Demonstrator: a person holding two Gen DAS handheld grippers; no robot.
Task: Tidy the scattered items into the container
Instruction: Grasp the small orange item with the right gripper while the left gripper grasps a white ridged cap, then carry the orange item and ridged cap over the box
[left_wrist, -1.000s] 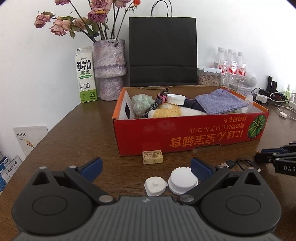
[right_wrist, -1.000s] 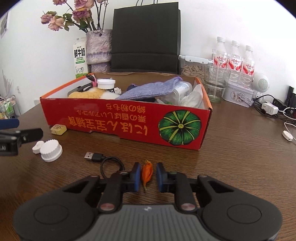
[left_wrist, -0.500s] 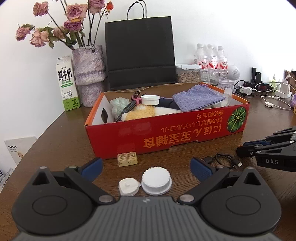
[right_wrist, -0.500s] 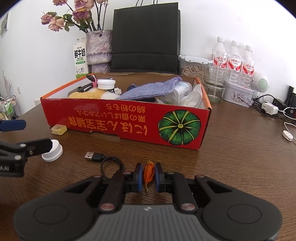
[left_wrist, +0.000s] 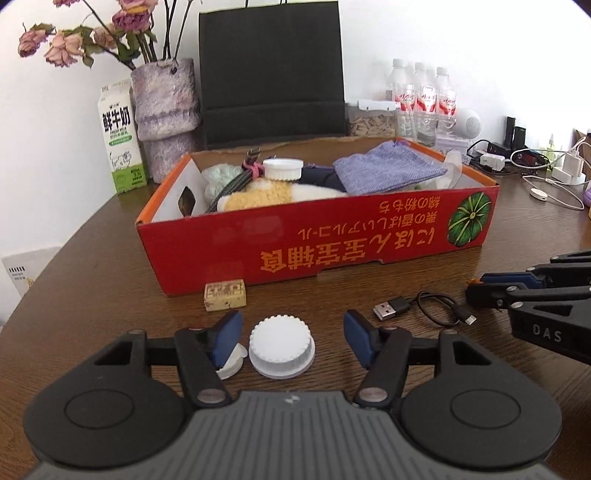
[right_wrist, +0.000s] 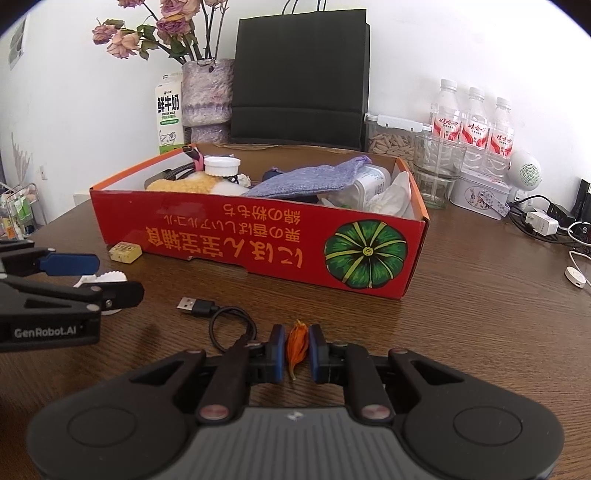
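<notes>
My left gripper (left_wrist: 291, 338) jaws have just been closing around the big white cap (left_wrist: 282, 348) on the counter (left_wrist: 110, 295), not yet touching; the small cap (left_wrist: 231, 365) under 1 pad may jam. My right gripper (right_wrist: 297, 349) pinches a flimsy orange petal (right_wrist: 297, 341) that could slip before the red box (left_wrist: 332, 243).

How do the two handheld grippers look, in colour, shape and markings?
Both the left gripper and the right gripper are black, with blue finger pads, a ribbed grey top and round discs. White lettering marks their sides. No hand or sleeve shows.
</notes>
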